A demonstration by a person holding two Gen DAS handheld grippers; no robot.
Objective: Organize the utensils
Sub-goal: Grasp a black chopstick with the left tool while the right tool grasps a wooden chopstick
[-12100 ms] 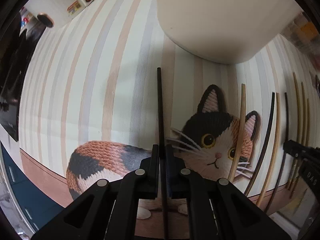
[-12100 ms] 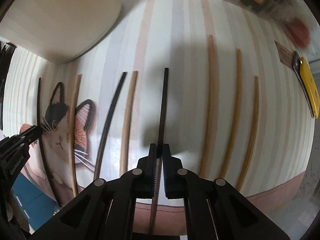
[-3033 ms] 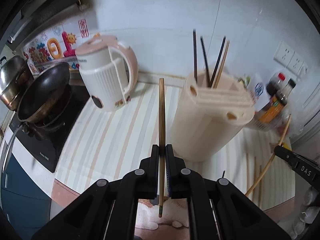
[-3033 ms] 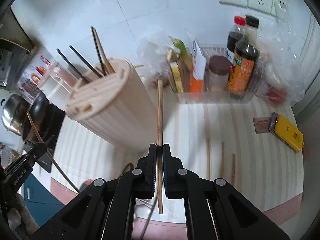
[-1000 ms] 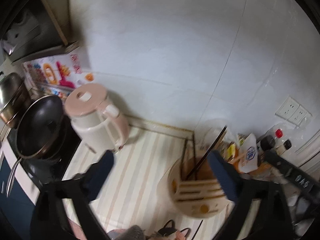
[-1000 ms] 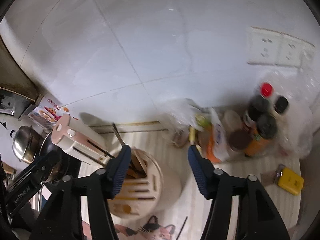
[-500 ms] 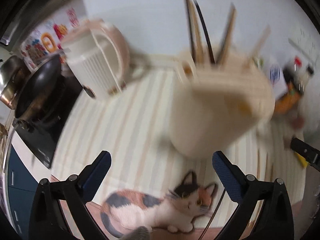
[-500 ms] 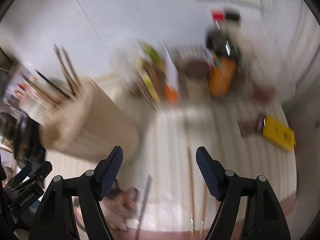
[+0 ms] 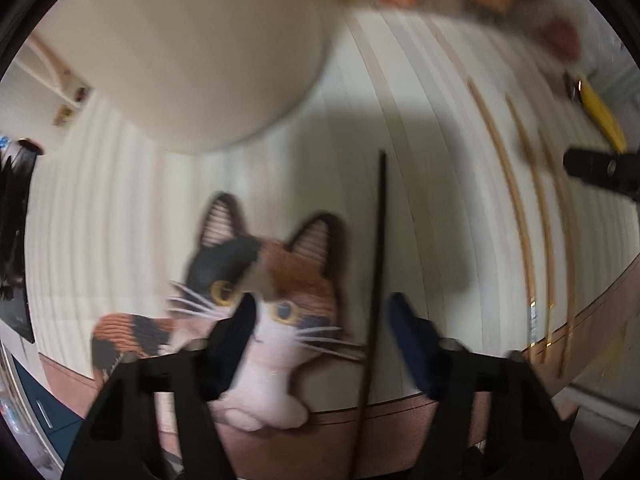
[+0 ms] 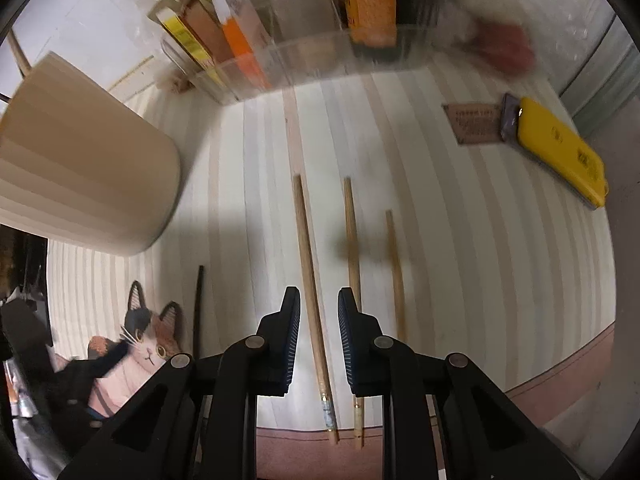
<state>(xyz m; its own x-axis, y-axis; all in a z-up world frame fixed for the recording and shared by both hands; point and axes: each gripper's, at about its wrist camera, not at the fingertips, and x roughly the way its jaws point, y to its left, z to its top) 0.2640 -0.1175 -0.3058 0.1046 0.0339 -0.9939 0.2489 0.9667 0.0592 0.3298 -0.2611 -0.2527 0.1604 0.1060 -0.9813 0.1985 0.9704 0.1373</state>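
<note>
Right wrist — tongs now empty, low over wooden chopstick.

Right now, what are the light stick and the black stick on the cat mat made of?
The light chopstick looks like bamboo or wood: matte tan, faint grain, with a patterned band at one end. The black chopstick looks like dark lacquered wood or plastic: even black and smooth, but blur leaves it open. The cat mat looks like wipeable plastic, with a soft sheen on its printed stripes.
</note>
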